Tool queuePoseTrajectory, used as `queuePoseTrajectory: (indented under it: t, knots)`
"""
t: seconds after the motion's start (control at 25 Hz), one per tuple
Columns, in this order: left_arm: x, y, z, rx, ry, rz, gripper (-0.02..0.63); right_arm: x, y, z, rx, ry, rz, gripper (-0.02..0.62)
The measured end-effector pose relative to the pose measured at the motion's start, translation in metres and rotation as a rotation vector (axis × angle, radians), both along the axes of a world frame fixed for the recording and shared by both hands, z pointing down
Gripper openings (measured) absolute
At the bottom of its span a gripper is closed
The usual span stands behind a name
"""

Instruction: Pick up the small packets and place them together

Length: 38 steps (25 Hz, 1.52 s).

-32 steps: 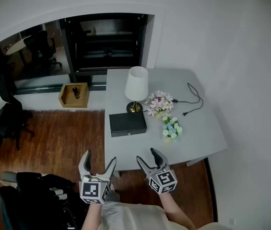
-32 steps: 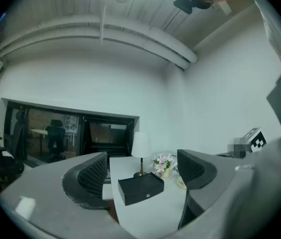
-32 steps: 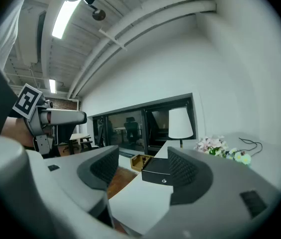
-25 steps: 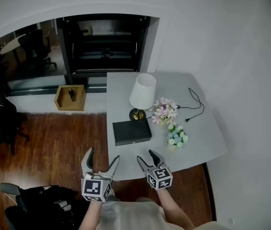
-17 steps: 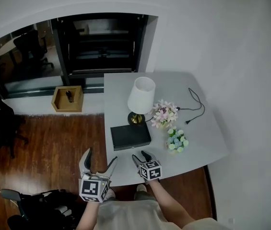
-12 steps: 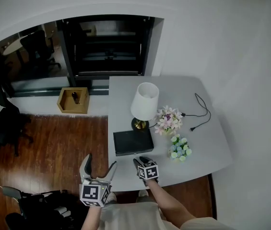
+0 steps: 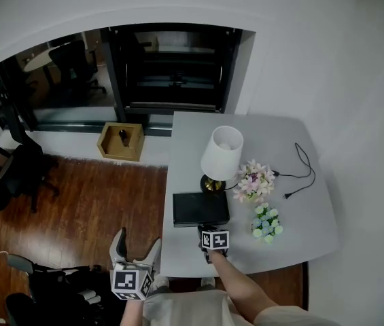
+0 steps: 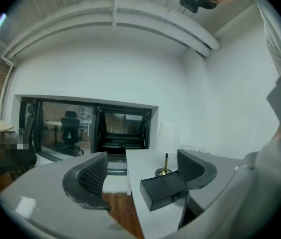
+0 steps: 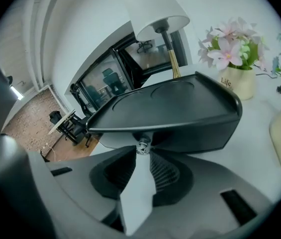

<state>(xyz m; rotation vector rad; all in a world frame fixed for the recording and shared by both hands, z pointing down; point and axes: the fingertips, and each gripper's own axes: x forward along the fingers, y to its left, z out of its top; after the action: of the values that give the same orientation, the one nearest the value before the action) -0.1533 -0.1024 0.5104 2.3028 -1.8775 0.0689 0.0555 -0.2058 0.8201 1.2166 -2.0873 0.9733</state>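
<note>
No small packets show in any view. A shut black metal box lies near the front edge of the grey table, in front of a white lamp. My right gripper is at the box's front face. In the right gripper view its jaws are closing, and their tips touch a small metal knob on the box. My left gripper hangs open and empty off the table's left front corner. It looks at the box from the side.
Pink flowers in a pot and a blue-green bunch stand right of the box. A black cable lies at the table's far right. A wooden box sits on the floor, with office chairs to the left.
My right gripper has gone forward from in front of the table to the black box's front, and its jaws have narrowed. The left gripper has stayed low and open. The head view has shifted.
</note>
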Motion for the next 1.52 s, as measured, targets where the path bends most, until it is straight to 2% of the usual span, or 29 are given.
queuePoseTrajectory:
  t: [0.28,0.52,0.8,0.96,1.04,1.08,1.12,1.2,1.32,1.52]
  knots:
    - [-0.003,-0.001,0.003,-0.005,0.011,-0.009,0.422,-0.001,0.015,-0.001,-0.034,0.004,0.015,0.064]
    - [0.01,-0.009,0.007,-0.008,0.022,0.031,0.422,0.001,0.064,-0.001,-0.074,-0.012,-0.053,0.064]
    - [0.031,-0.017,0.014,-0.02,0.029,0.087,0.422,0.004,0.122,0.004,-0.119,0.021,-0.135,0.063]
    - [0.042,-0.021,0.018,-0.027,0.033,0.112,0.422,0.007,0.123,0.002,-0.12,0.026,-0.132,0.063]
    - [0.046,-0.021,0.02,-0.031,0.033,0.118,0.422,0.011,0.122,0.004,-0.113,0.068,-0.137,0.063]
    - [0.047,-0.02,0.021,-0.032,0.033,0.121,0.422,0.014,0.122,0.004,-0.098,0.102,-0.144,0.068]
    - [0.048,-0.02,0.021,-0.033,0.032,0.123,0.422,0.016,0.122,0.0,-0.075,0.13,-0.155,0.109]
    - [0.049,-0.021,0.021,-0.03,0.03,0.123,0.422,0.018,0.12,-0.018,0.001,0.14,-0.18,0.11]
    - [0.047,-0.022,0.019,-0.024,0.031,0.119,0.422,0.021,0.108,-0.065,0.155,0.088,-0.166,0.112]
    - [0.05,-0.025,0.006,0.031,0.029,0.121,0.417,0.026,0.073,-0.175,0.507,-0.041,-0.125,0.11]
